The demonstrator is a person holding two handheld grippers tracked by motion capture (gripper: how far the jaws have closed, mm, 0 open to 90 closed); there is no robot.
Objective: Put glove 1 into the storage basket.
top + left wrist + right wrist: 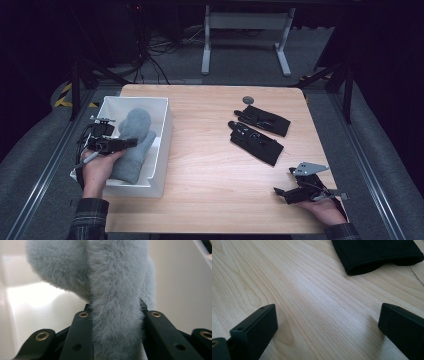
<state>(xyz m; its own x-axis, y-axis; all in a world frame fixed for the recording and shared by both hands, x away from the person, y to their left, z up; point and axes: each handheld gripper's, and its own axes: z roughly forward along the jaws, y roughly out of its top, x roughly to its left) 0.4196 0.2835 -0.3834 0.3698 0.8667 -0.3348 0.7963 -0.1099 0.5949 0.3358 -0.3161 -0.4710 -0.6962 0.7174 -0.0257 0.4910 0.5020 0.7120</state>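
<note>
At the left of the high view, inside the white bin (162, 131), I log one grey fuzzy mitten (134, 145), lying lengthwise with its rounded end toward the top of the frame and its cuff toward the bottom. My left gripper (131, 143) reaches in over the bin's left wall, held by the left hand (97, 167). In the left gripper view the mitten (115, 302) runs up the middle of the frame, and my two black jaws press against it from both sides, pinching a fold of the fleece; the pale bin wall (32, 302) shows behind it.

Right of centre in the high view, on the wooden table (210, 150): two black gloves, side by side and apart from the bin. The upper black glove (264, 119) lies nearer the top edge; the lower black glove (255, 142) lies just below and left of it. A small dark round disc (248, 99) sits just above the upper one.

At the lower right of the high view, my right gripper (281, 194) rests low over the table near the corner, in the right hand (325, 207). In the right gripper view its jaws stand spread wide with bare wood between them, holding nothing; the cuff of a black glove (377, 253) fills the upper right of that frame, well clear of the jaws.
</note>
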